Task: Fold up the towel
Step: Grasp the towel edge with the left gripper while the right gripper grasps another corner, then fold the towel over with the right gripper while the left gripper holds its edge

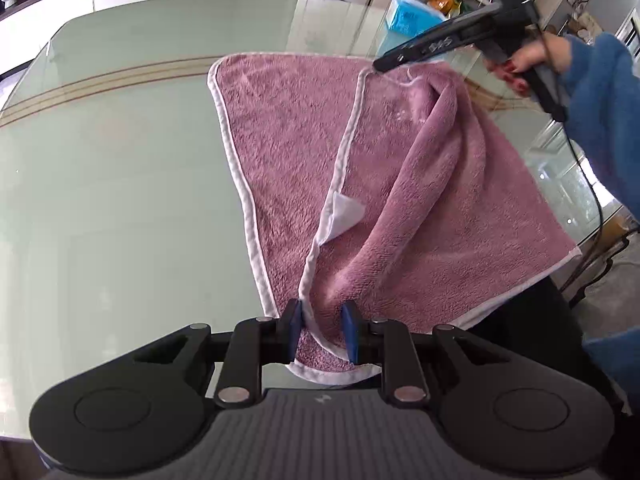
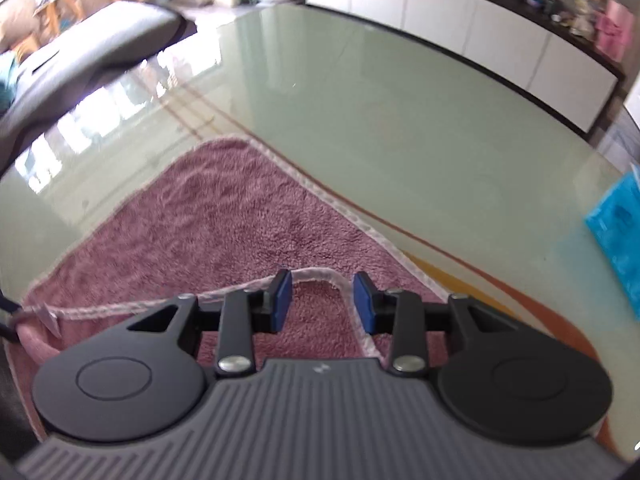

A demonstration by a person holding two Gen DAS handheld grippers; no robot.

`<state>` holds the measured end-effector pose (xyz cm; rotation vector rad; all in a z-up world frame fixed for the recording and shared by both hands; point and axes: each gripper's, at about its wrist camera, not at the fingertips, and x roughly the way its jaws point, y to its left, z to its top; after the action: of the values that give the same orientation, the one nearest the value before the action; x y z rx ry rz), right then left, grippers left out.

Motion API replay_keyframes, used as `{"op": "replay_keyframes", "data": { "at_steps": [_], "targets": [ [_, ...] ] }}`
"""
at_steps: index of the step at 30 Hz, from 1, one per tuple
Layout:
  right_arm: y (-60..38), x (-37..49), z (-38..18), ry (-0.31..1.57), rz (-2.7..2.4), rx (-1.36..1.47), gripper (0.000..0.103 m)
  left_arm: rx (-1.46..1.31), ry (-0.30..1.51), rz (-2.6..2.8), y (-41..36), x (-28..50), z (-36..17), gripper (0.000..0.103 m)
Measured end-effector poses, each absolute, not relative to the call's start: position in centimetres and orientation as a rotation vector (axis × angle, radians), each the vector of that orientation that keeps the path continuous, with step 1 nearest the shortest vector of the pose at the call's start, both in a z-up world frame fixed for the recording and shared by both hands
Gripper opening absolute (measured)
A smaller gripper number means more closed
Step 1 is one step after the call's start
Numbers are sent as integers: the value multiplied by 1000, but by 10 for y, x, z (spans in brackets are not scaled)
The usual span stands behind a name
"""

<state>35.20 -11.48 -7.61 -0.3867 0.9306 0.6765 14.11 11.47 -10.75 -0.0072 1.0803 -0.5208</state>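
While the left gripper [image 1: 322,330] stands part open around a bunched towel [image 1: 400,184] corner at six o'clock, pads apparently not pressing, its white label [image 1: 346,213] shows no readable writing. From the right wrist, the right gripper [image 2: 322,300] gapes over towel hem, gripping nothing; glass table [image 2: 400,120] beyond.

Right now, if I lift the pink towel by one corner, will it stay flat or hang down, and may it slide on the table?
The towel will probably hang limp: it already sags into soft rolls and folds. It looks light, thin terry with a narrow white hem. On the glossy glass table it may slide easily when pulled.
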Motion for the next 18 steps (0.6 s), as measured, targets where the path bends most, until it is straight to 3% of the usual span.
{"op": "replay_keyframes", "data": {
  "at_steps": [5,12,18],
  "targets": [
    [-113,368,-88,957,750,-453,33,-8,1079,-512,114,139,-108,26],
    [-112,362,-90,937,830,-488,9,61,1063,-493,104,134,-107,27],
    [-106,351,-62,826,837,-477,7,68,1064,-490,104,135,-107,27]
  ]
}}
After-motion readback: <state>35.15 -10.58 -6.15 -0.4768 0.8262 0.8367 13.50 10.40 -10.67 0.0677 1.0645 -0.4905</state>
